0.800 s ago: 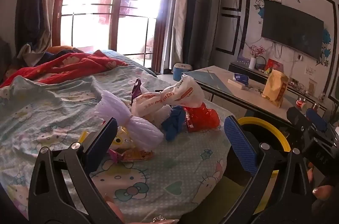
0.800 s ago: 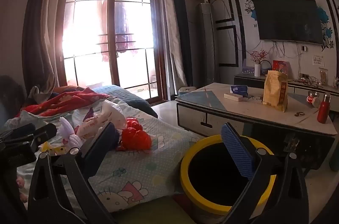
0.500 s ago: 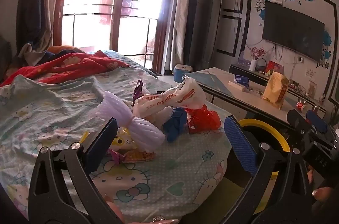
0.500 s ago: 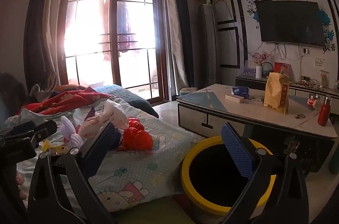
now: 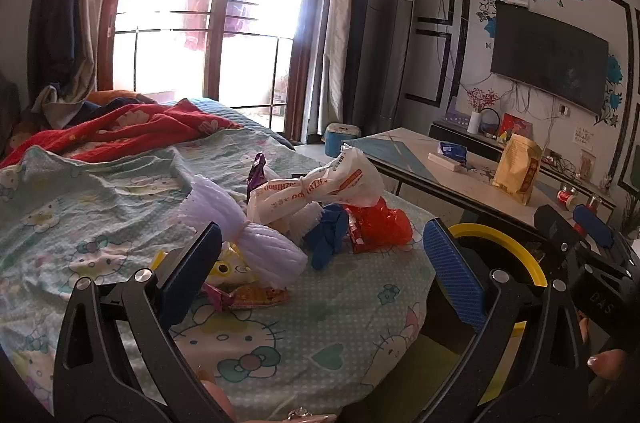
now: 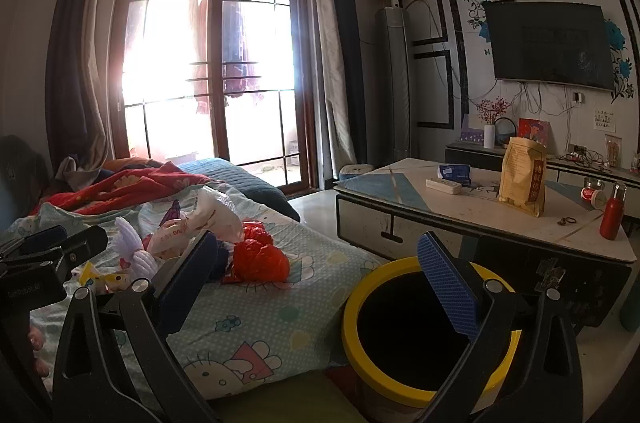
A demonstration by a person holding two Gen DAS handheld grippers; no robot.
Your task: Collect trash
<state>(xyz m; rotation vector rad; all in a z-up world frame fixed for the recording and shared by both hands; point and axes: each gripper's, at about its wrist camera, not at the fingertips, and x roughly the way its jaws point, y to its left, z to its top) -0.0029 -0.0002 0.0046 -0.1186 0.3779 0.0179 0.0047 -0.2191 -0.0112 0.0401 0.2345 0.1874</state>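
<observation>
A: Biggest thing first?

B: Bed w/ a pale green cartoon-cat print sheet (image 5: 120, 207), fills the left of both views. Rumpled red floral blanket (image 5: 132, 127) at the far end, by the window.

A: Next?

B: Low table w/ a white and blue top (image 6: 472, 207), right side, across from the bed. Tan paper bag (image 6: 523, 175) stands on it, red bottle (image 6: 612, 217) near its right edge.

A: Bin?

B: Round black bin w/ a yellow rim (image 6: 424, 327) on the floor, between bed edge and table, just beside the bed. Nothing visible inside, it's dark.

A: Trash, where?

B: All piled on the sheet near the bed's edge. White plastic bag w/ red print (image 5: 316, 183) on top, white foam netting sleeve (image 5: 256, 243) in front of it, crumpled red plastic bag (image 5: 378, 223) nearest the bin, blue crumpled piece (image 5: 326, 235) between those, small yellow and pink snack wrappers (image 5: 244, 287) closest to the cam.

A: Grippers?

B: Left gripper (image 5: 320, 267) jaws wide apart, nothing betw. them, hangs over the sheet short of the pile. Right gripper (image 6: 316, 283) also spread wide, empty, above the bed edge and bin rim.
</observation>
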